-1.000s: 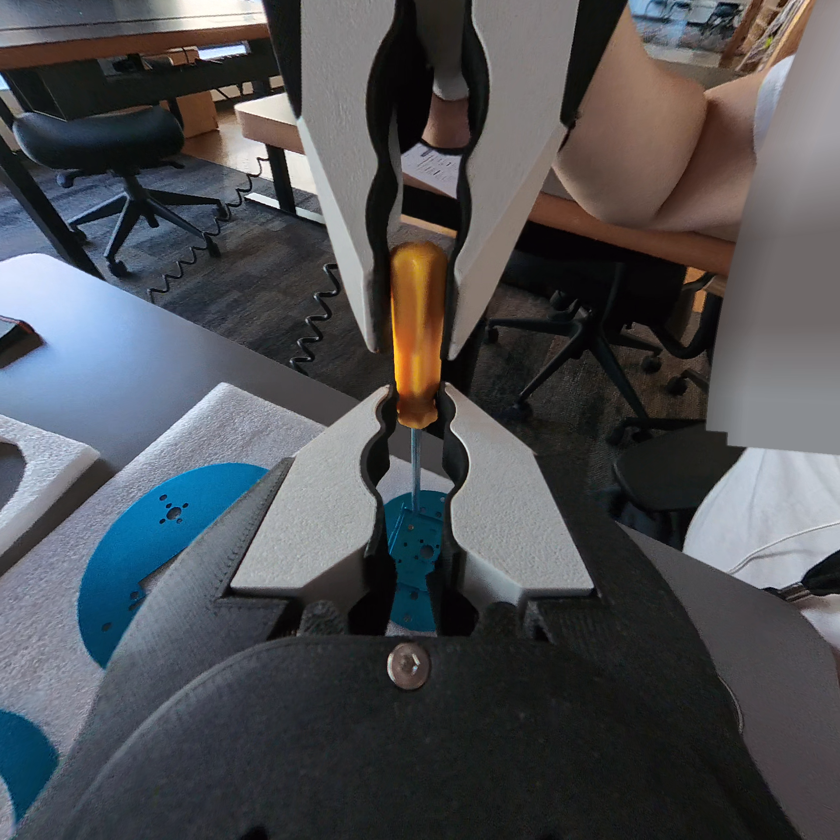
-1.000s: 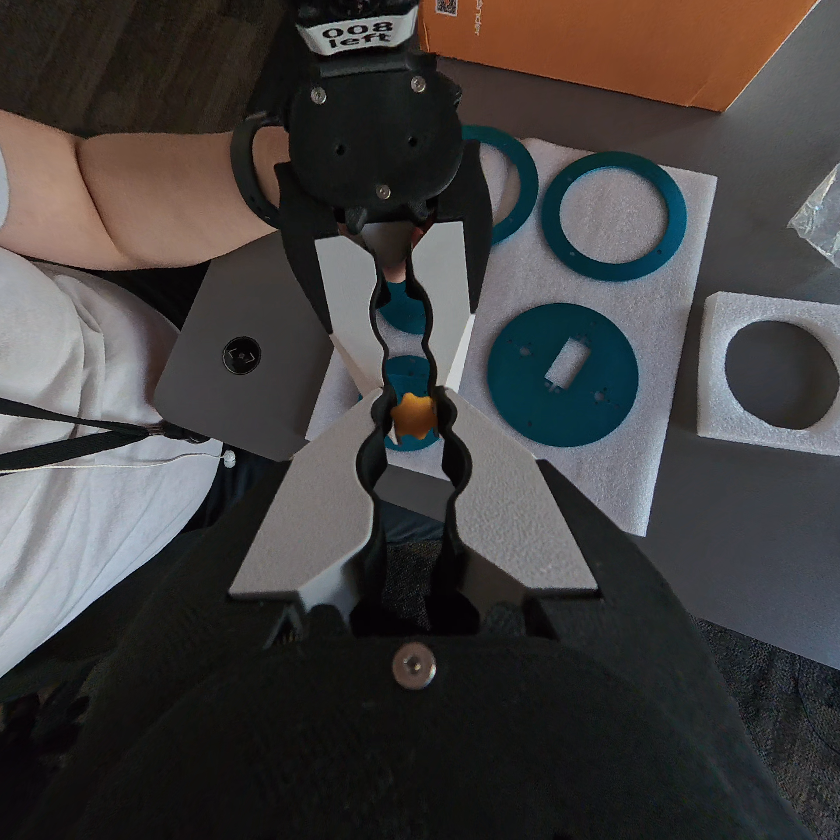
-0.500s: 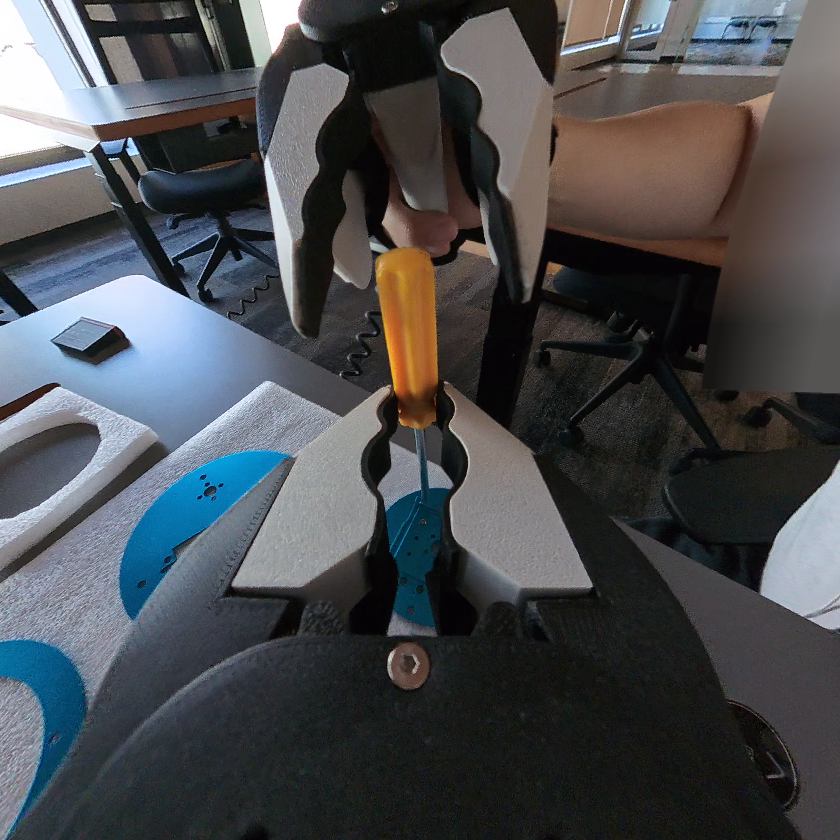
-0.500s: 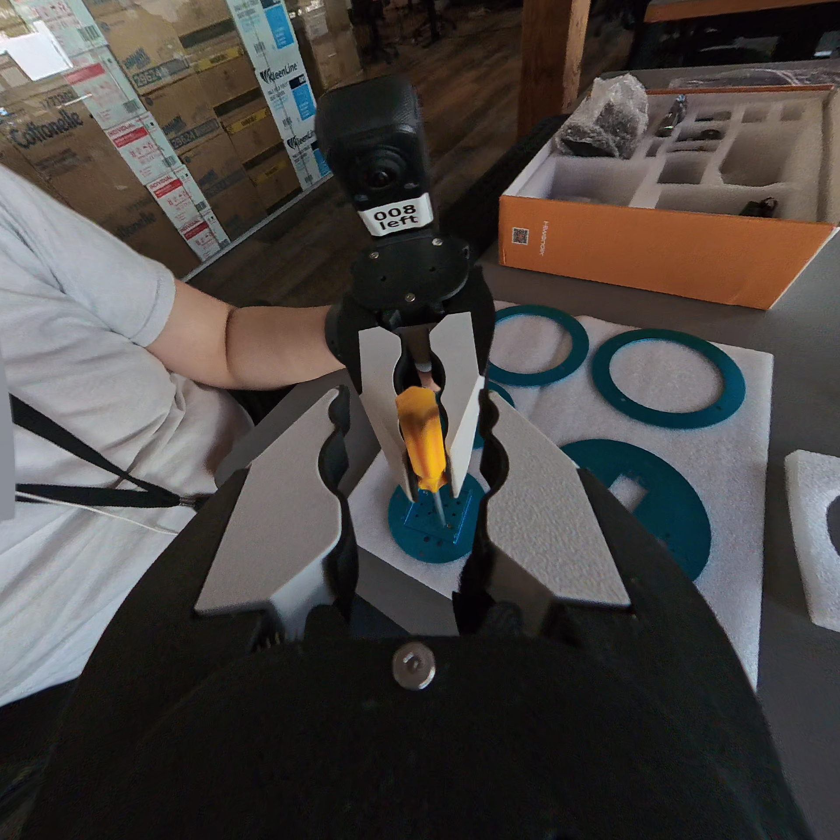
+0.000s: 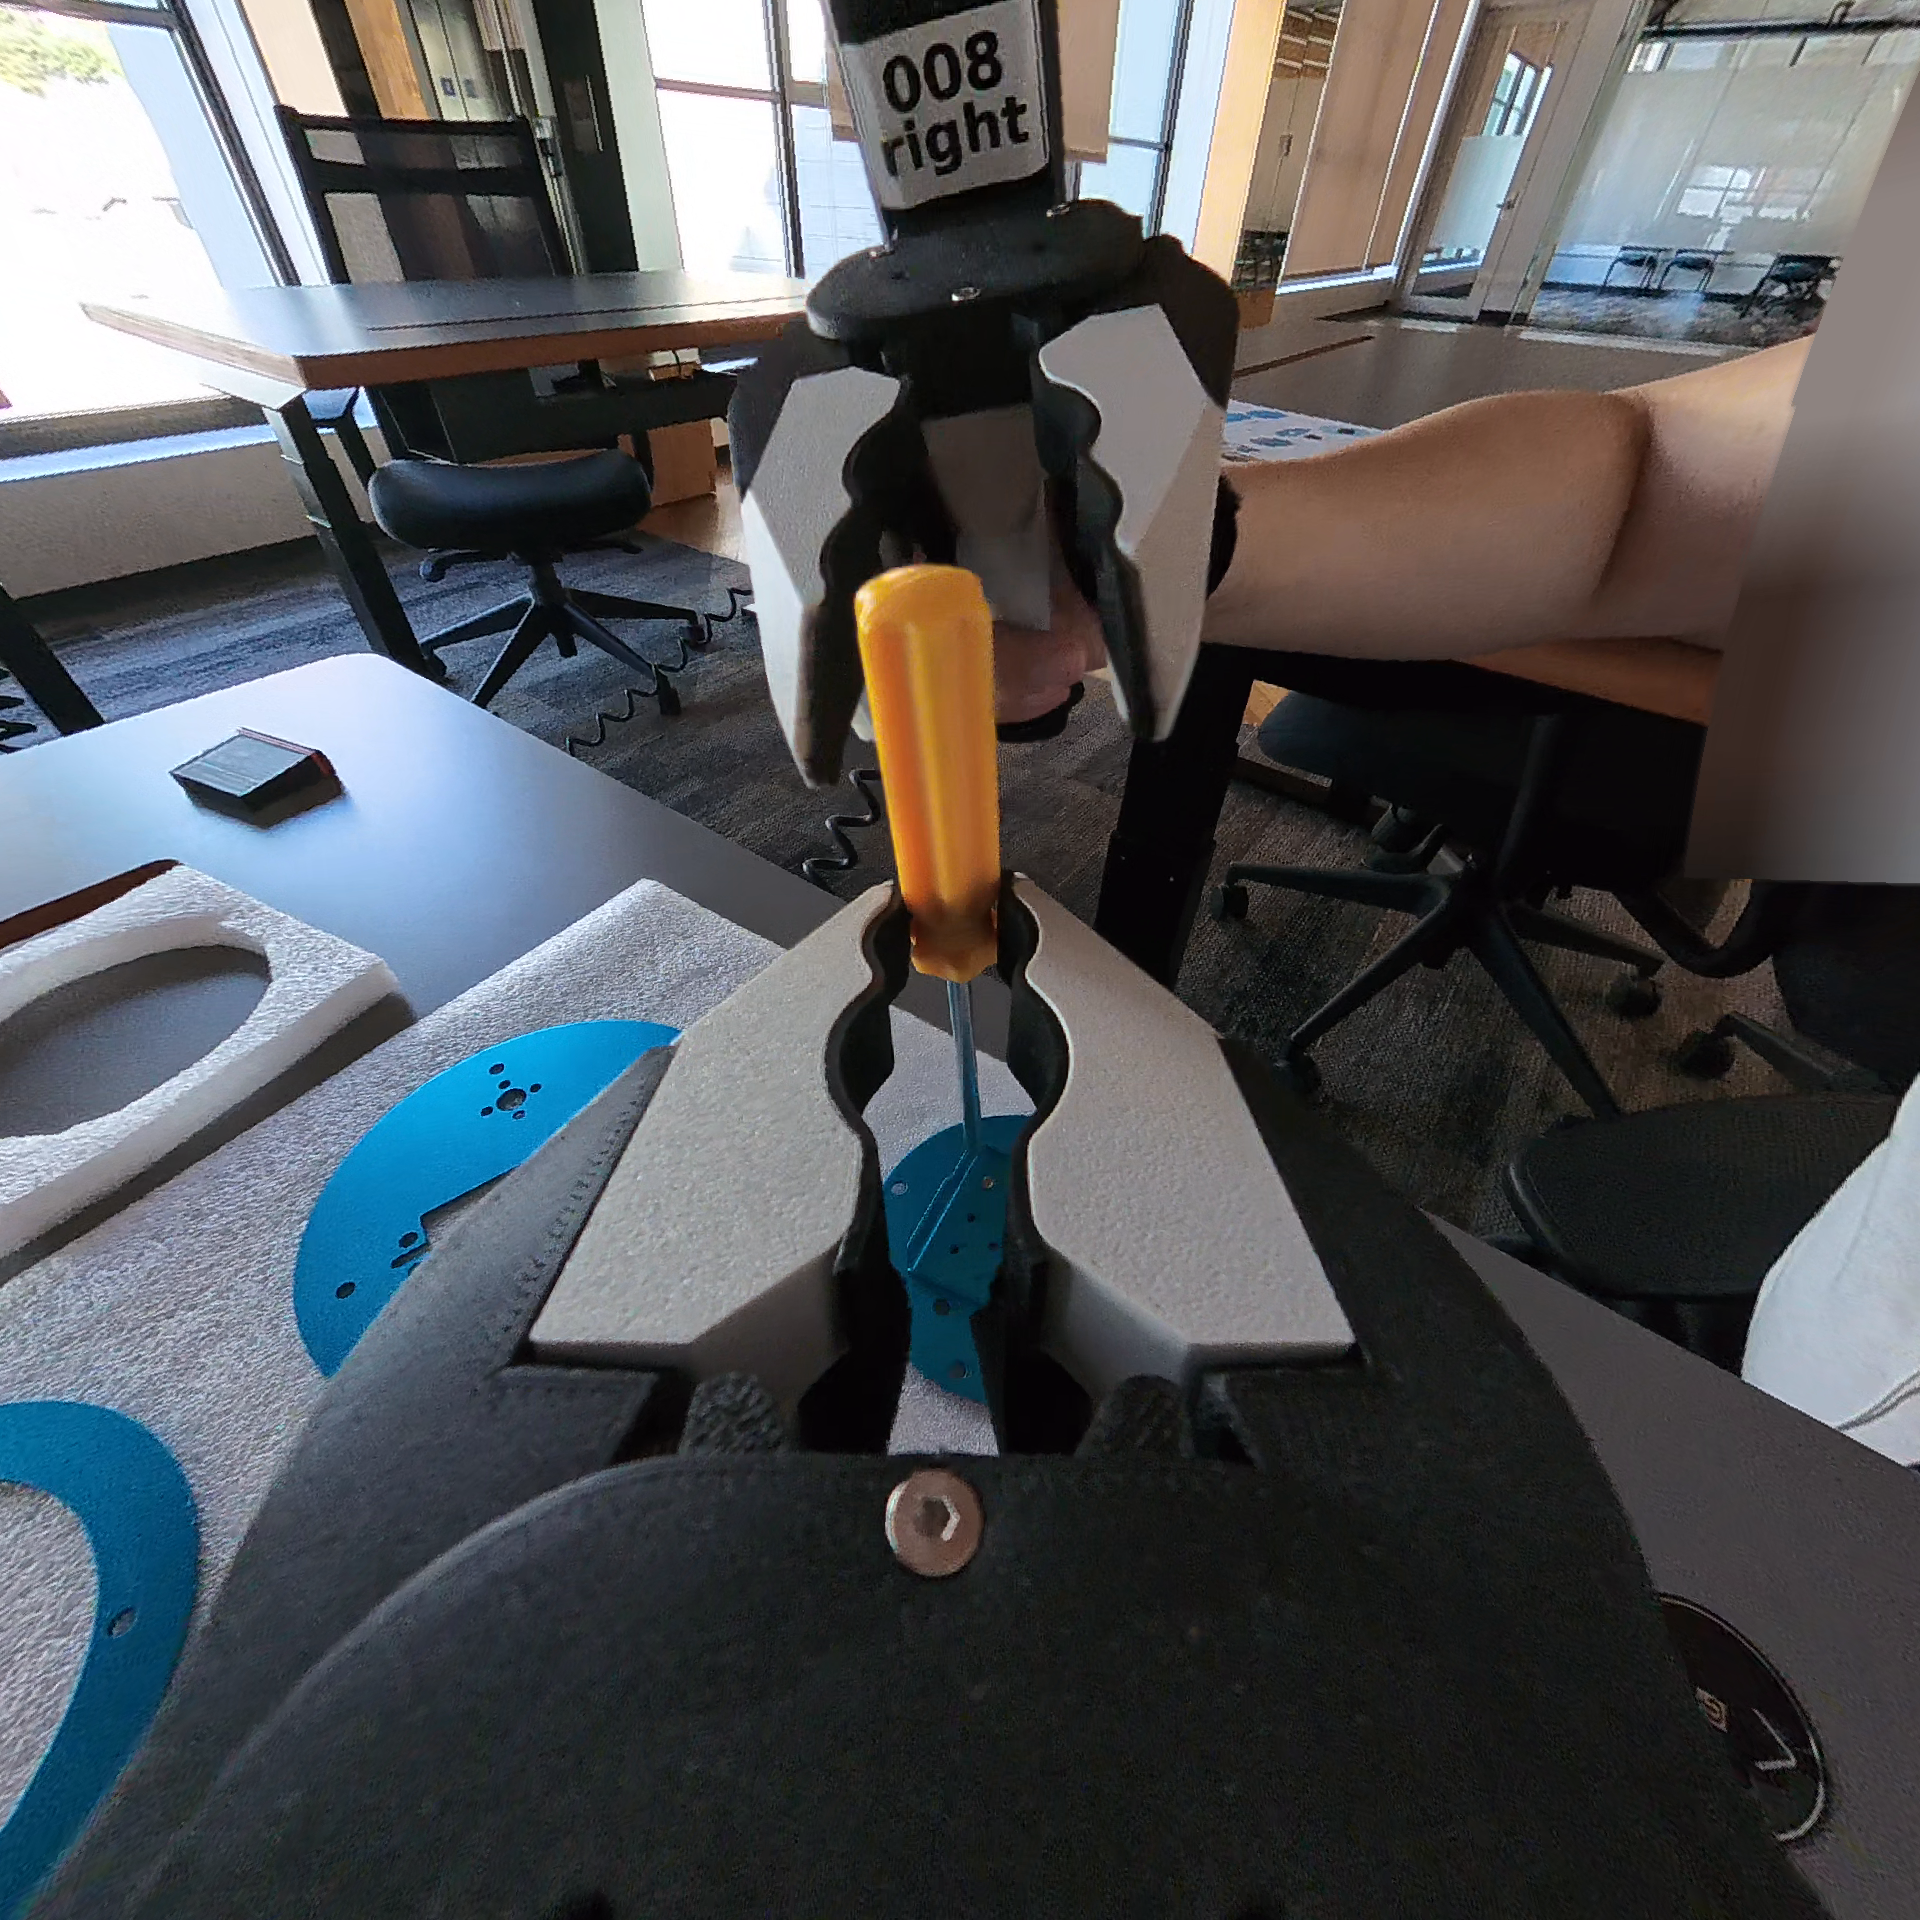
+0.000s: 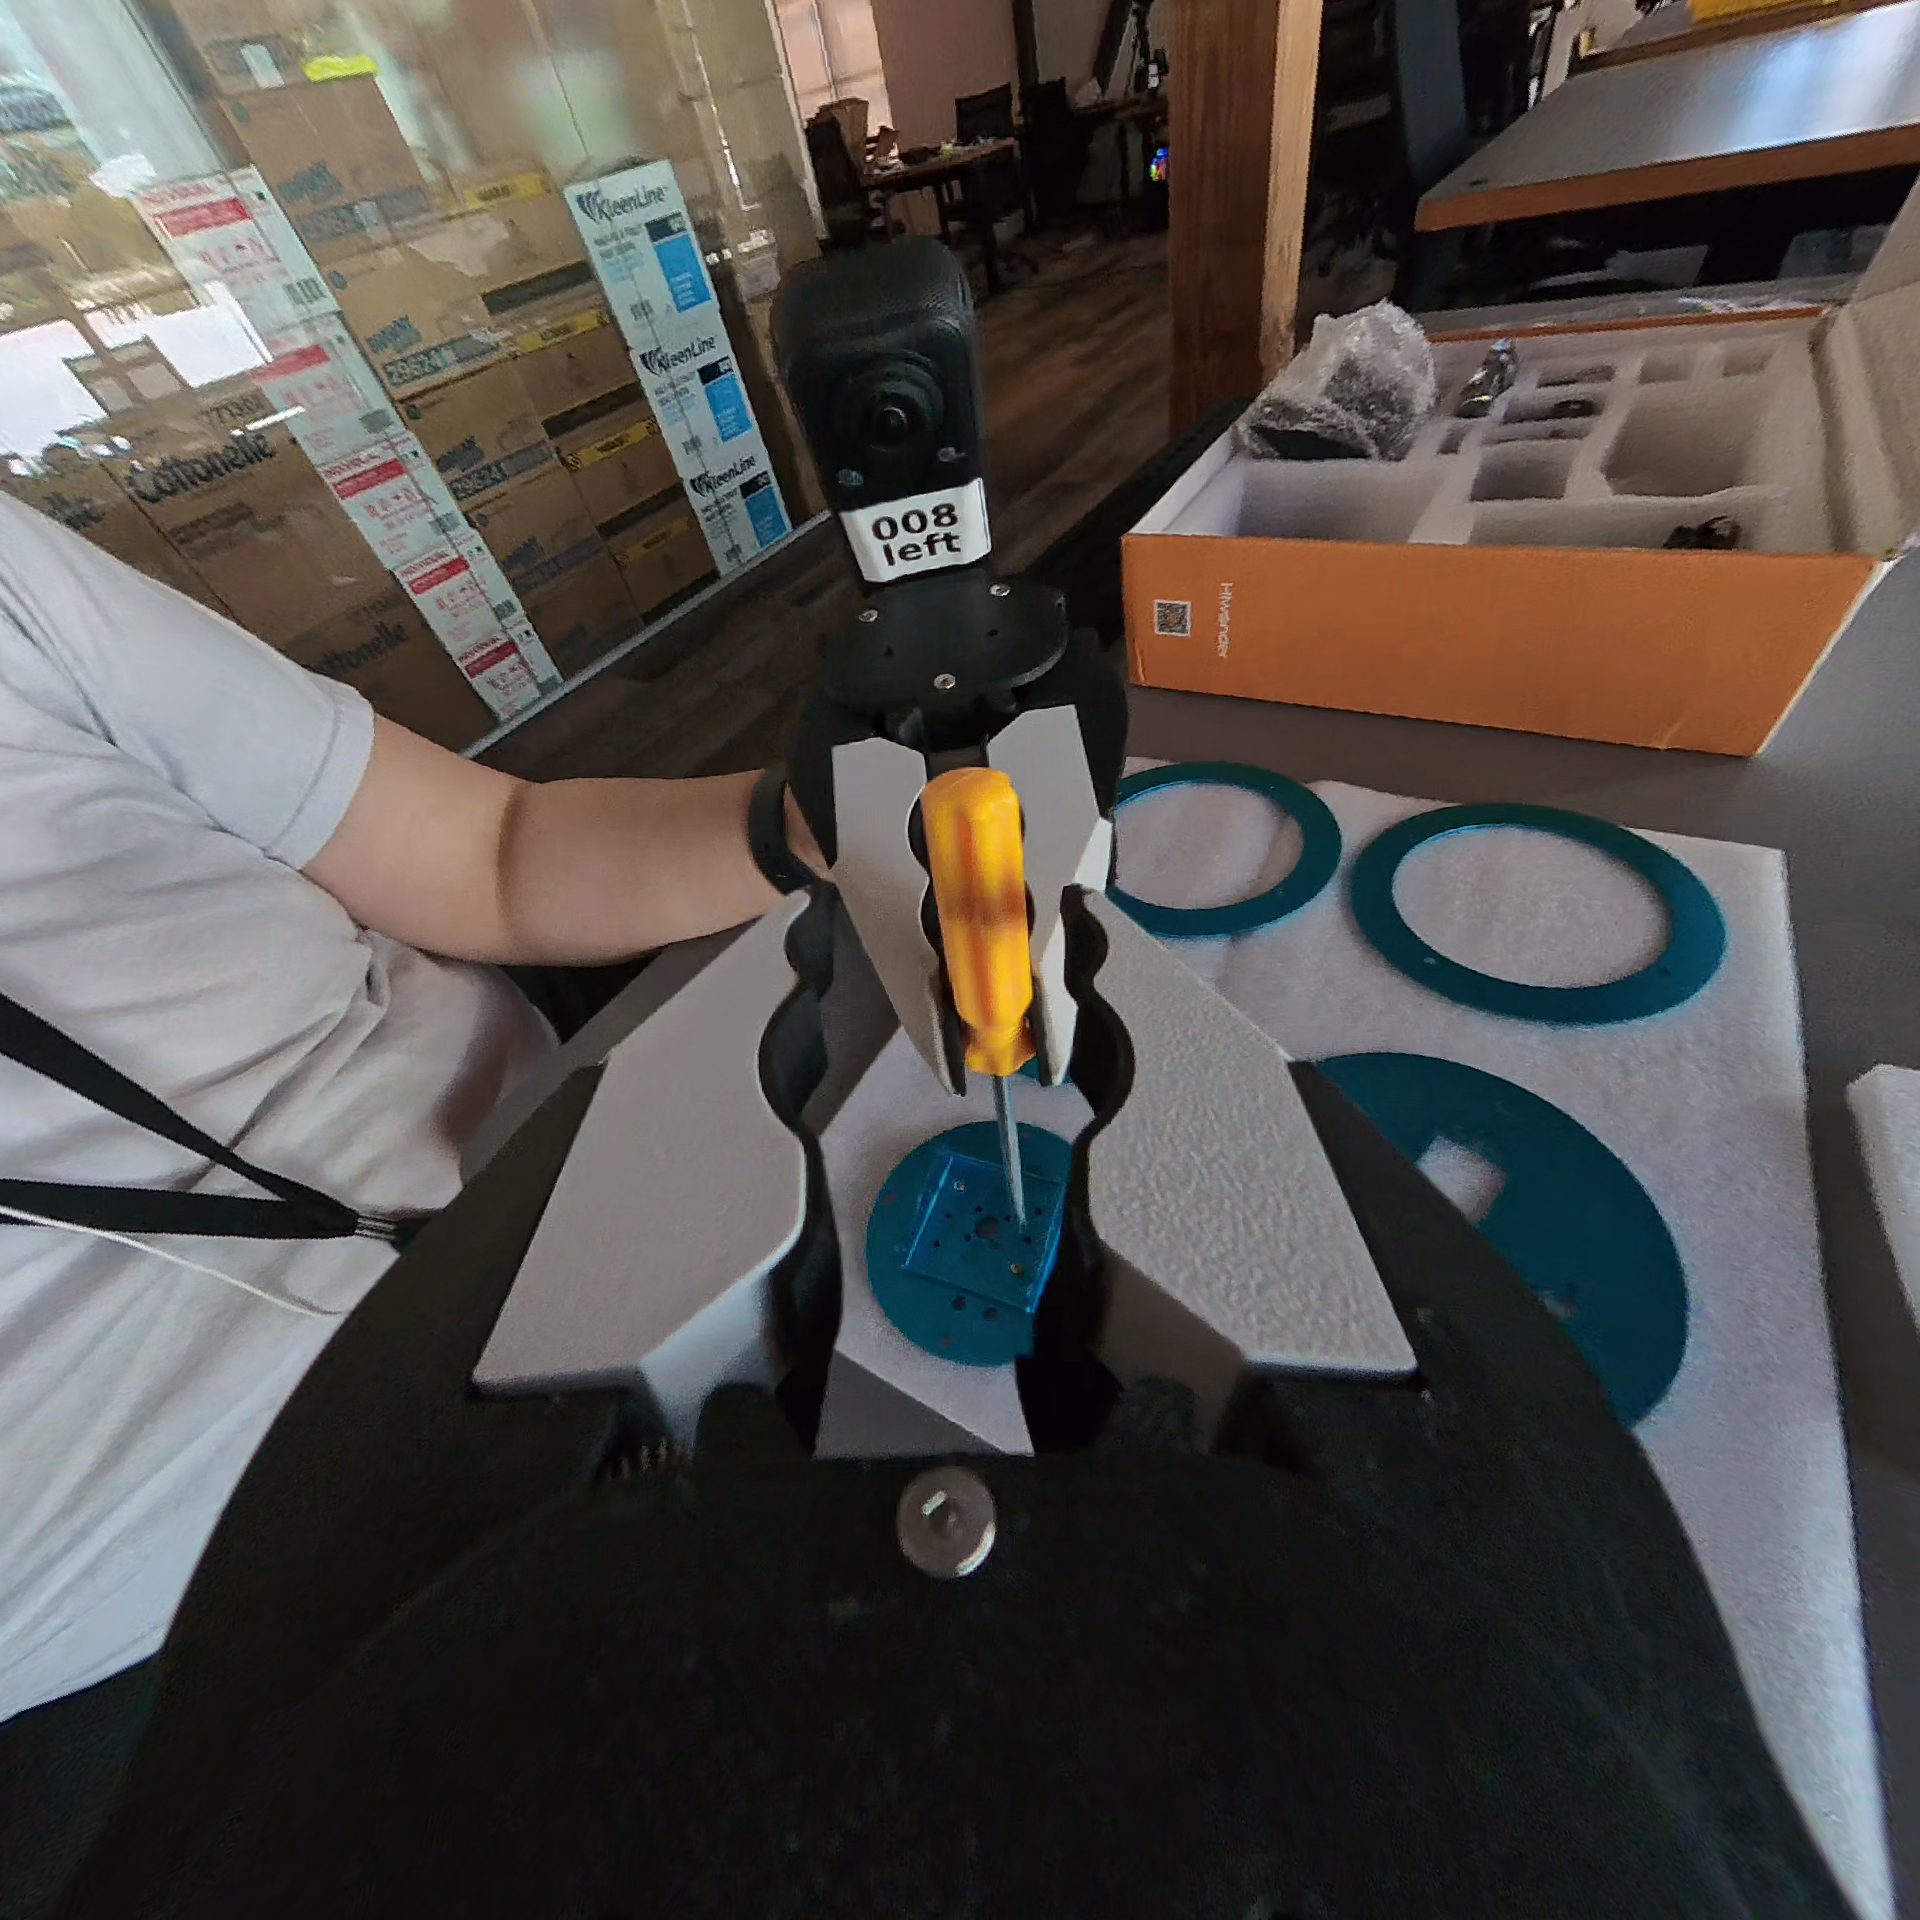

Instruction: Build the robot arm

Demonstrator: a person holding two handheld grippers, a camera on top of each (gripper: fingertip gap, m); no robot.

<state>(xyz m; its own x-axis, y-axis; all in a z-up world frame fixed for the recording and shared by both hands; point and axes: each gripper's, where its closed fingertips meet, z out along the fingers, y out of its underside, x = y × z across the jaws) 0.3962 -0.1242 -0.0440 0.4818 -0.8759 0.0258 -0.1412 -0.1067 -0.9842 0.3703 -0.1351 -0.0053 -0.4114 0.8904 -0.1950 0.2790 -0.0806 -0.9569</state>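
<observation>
My left gripper (image 5: 951, 940) is shut on the lower end of an orange-handled screwdriver (image 5: 930, 748) and holds it upright. The shaft tip rests on a small blue square plate lying on a small blue disc (image 5: 951, 1205). In the right wrist view the left gripper (image 6: 997, 1065) grips the screwdriver (image 6: 977, 914) over that disc (image 6: 961, 1262). My right gripper (image 6: 945, 914) is open and empty, facing the screwdriver. From the left wrist view the right gripper (image 5: 987, 743) hangs open just behind the handle's top, not touching it.
The disc lies on a white foam sheet (image 6: 1299, 997) with two blue rings (image 6: 1699, 925) (image 6: 1320, 847) and a larger blue disc (image 6: 1558, 1247). An orange box (image 6: 1455, 644) of foam compartments stands behind. A foam block with a round hole (image 5: 312, 956) and a small black object (image 5: 255, 774) lie to the left. My right fingertips sit around 4 cm from my left ones.
My right gripper let go of the screwdriver handle's top, opened, and drew back from above it to a level pose. My left gripper stayed shut on the screwdriver.
</observation>
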